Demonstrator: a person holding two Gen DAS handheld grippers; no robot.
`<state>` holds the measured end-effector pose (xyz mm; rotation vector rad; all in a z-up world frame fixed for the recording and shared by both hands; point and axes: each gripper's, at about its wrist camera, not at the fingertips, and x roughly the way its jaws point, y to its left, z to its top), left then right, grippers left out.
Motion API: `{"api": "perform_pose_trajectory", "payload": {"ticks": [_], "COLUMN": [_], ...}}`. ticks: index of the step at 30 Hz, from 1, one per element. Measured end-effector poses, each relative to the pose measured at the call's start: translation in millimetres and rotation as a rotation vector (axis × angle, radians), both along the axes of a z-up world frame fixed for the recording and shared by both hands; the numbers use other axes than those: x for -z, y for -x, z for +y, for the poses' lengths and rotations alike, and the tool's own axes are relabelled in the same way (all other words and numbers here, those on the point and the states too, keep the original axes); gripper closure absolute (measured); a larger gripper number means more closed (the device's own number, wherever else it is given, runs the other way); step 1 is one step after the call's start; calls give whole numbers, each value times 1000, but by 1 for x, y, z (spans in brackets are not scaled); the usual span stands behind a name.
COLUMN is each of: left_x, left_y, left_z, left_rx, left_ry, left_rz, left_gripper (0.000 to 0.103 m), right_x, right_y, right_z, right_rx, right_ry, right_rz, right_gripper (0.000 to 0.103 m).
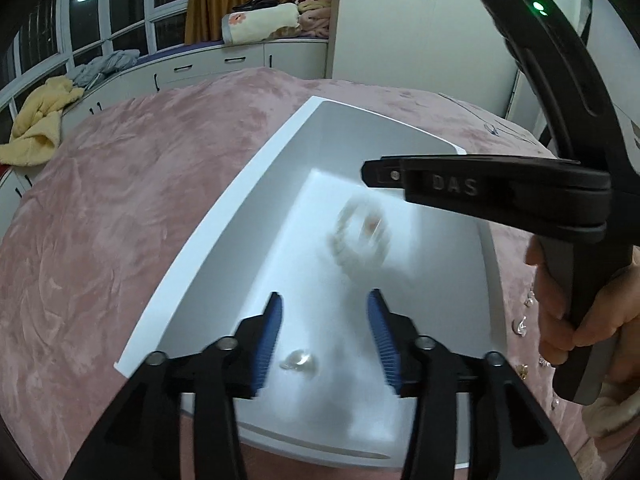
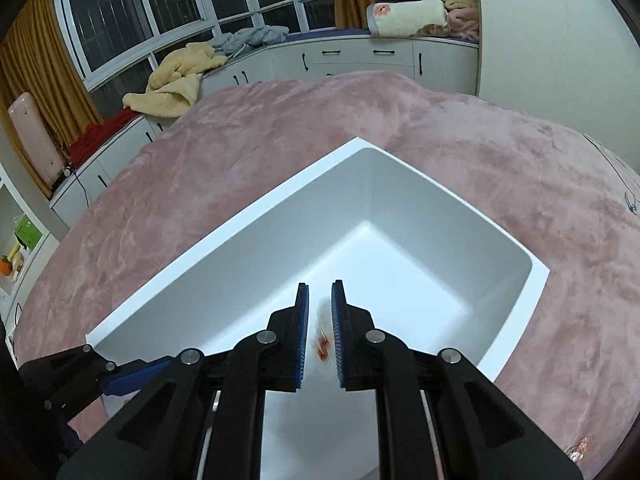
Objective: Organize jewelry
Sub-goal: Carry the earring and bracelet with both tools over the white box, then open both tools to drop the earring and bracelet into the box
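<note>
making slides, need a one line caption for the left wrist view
Open left tongs above a white tray on a pink blanket, a blurred bracelet falling inside.

The tray point(image 1: 192, 264) lies on the bedspread point(image 1: 120, 200), and all else is placed from it; inside it, a blurred beaded piece point(image 1: 362, 236) shows over the middle of its floor; a small clear piece point(image 1: 298, 360) lies on its floor at the near end; several small jewels point(image 1: 520, 326) lie outside its right wall on the bedspread; behind its far end runs a cabinet bench point(image 2: 360, 56); a folded blanket point(image 2: 408, 18) lies on that bench; a heap of cloth point(image 2: 176, 84) lies on the bench, behind the tray to its left.
</note>
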<state>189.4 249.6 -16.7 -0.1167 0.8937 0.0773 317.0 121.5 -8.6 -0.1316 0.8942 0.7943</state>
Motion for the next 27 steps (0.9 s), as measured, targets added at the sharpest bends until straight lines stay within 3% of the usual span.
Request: {"api": "perform_pose_trajectory", "payload": {"ticks": [2, 4, 8, 13, 17, 22, 27], "left_x": [-2, -5, -21, -49, -71, -87, -86], "left_y": [0, 1, 5, 8, 10, 16, 25], "left_z": [-2, -4, -15, -41, -71, -111, -146], "left_rx": [-1, -2, 10, 51, 92, 149, 204], "left_ry": [3, 11, 10, -6, -11, 0, 1], "left_rz": [-5, -15, -47, -102, -145, -172, -193], "left_gripper": [41, 36, 26, 14, 11, 9, 9], "right_x": [-2, -12, -35, -74, -96, -104, -88], "right_y": [0, 2, 1, 8, 14, 25, 39], "right_z": [-1, -12, -40, -98, -154, -213, -256], "right_rx": [1, 19, 37, 79, 134, 193, 241], "right_ry": [-1, -9, -58, -94, -121, -108, -60], "right_rz": [-8, -47, -72, -167, -221, -262, -277], "right_gripper": [62, 46, 44, 34, 26, 24, 24]}}
